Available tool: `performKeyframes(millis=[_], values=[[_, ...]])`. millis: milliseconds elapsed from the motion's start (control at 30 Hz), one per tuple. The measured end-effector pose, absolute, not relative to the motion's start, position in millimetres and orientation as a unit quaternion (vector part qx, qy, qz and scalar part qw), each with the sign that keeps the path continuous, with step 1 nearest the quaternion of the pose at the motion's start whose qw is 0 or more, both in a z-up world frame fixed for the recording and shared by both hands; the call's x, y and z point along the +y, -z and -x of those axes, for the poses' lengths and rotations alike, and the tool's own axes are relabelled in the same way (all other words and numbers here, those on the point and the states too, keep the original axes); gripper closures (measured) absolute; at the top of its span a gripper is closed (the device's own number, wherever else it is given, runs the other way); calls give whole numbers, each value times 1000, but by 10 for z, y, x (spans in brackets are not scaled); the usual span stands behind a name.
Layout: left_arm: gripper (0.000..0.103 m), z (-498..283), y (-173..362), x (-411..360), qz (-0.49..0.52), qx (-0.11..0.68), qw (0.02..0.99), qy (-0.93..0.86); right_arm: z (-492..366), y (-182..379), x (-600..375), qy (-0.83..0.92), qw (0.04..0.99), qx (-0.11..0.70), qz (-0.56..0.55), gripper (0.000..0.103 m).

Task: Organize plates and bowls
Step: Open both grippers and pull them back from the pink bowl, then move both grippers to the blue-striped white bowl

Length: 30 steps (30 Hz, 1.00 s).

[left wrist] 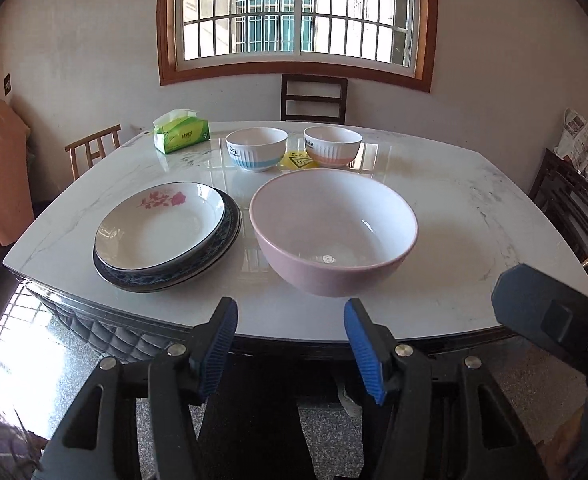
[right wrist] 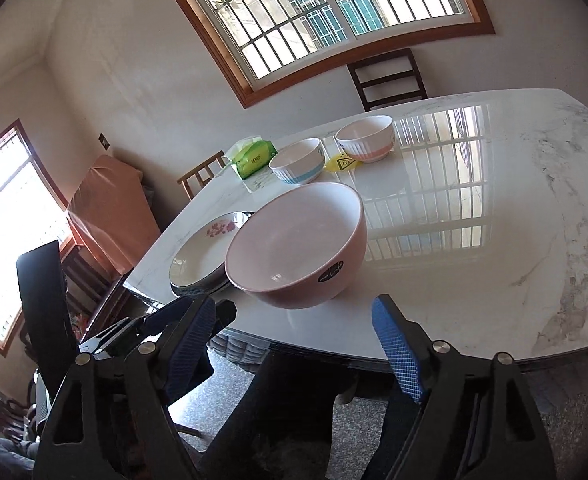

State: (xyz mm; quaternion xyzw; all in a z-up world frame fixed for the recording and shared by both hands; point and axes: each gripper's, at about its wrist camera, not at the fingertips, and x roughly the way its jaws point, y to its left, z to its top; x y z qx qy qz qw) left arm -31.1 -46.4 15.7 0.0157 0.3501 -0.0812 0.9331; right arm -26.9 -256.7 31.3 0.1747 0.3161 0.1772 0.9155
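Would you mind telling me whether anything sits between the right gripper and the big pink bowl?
Nothing visible does: the open right gripper faces the pink bowl across bare table edge. The plates lie beside the bowl.

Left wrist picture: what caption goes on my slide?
Stacked plates beside a big pink bowl, two small bowls behind.

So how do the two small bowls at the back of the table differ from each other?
The left small bowl has a blue band round its base; the right small bowl has an orange-pink one. Their printed labels differ, though the lettering is too small to read surely. The left one stands nearer the green tissue pack. Both are white, ribbed, upright, empty and about the same size, with a yellow sticker between them.
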Motion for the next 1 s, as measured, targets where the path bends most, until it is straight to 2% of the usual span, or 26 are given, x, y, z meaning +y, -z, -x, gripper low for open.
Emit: performKeyframes(millis=[100,233,367,433,467,567,800,1000], values=[[44,440,-203,-420,-10,340,938,74,397,-375,-2517,-191,921,297,-166,5],[42,566,-247,-284,27,333,938,88,577,-487,-2482,-217,927,262,-159,0],[41,676,-293,-211,62,327,935,119,707,-532,-2406,-243,924,252,-151,0],[29,701,-305,-248,47,328,937,112,711,-523,-2312,-271,914,267,-142,0],[28,704,-307,-273,40,331,936,112,707,-506,-2243,-300,902,281,-135,0],[28,732,-324,-245,45,326,938,110,779,-502,-2098,-334,888,295,-110,0],[28,610,-357,-147,50,323,943,68,910,-699,-2236,-270,930,230,-94,0],[28,370,-429,-32,72,316,945,47,644,-734,-2484,-196,942,248,-109,0]])
